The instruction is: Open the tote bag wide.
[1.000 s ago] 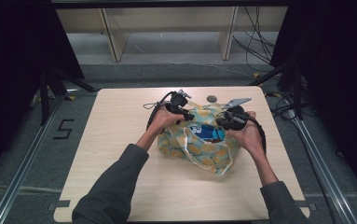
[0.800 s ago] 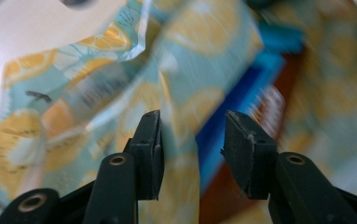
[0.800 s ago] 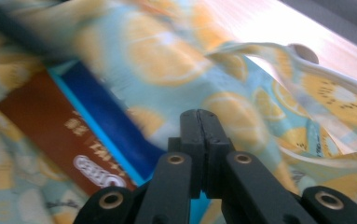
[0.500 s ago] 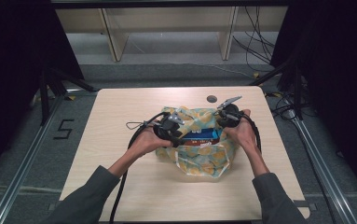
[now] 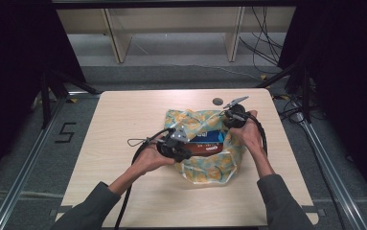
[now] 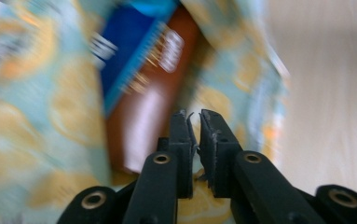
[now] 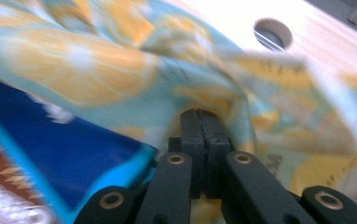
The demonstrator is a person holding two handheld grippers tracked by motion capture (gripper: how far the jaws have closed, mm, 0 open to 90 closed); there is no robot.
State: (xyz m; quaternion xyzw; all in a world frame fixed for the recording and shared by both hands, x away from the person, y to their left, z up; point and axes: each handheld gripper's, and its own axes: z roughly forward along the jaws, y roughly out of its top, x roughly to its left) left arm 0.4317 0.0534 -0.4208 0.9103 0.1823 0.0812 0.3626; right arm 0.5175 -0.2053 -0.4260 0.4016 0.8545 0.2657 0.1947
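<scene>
At centre frame my left gripper [image 5: 175, 143] has swung down-left off the patterned bag [image 5: 210, 167] (jaws nearly together, empty), while my right gripper [image 5: 233, 117] stays clamped on its upper-right edge, spreading the mouth.

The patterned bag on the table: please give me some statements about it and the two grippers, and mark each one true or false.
1. The bag has an orange-slice pattern on a light blue-green ground. True.
2. The right gripper has its jaws shut on the bag's fabric. True.
3. A blue and brown package shows in the bag's opening. True.
4. The left gripper is spread wide open. False: its jaws stand nearly closed, with a thin gap.
5. The bag hangs off the table edge. False: it lies on the tabletop, near the middle.
6. The round hole is under the bag. False: it lies uncovered beyond it.
</scene>
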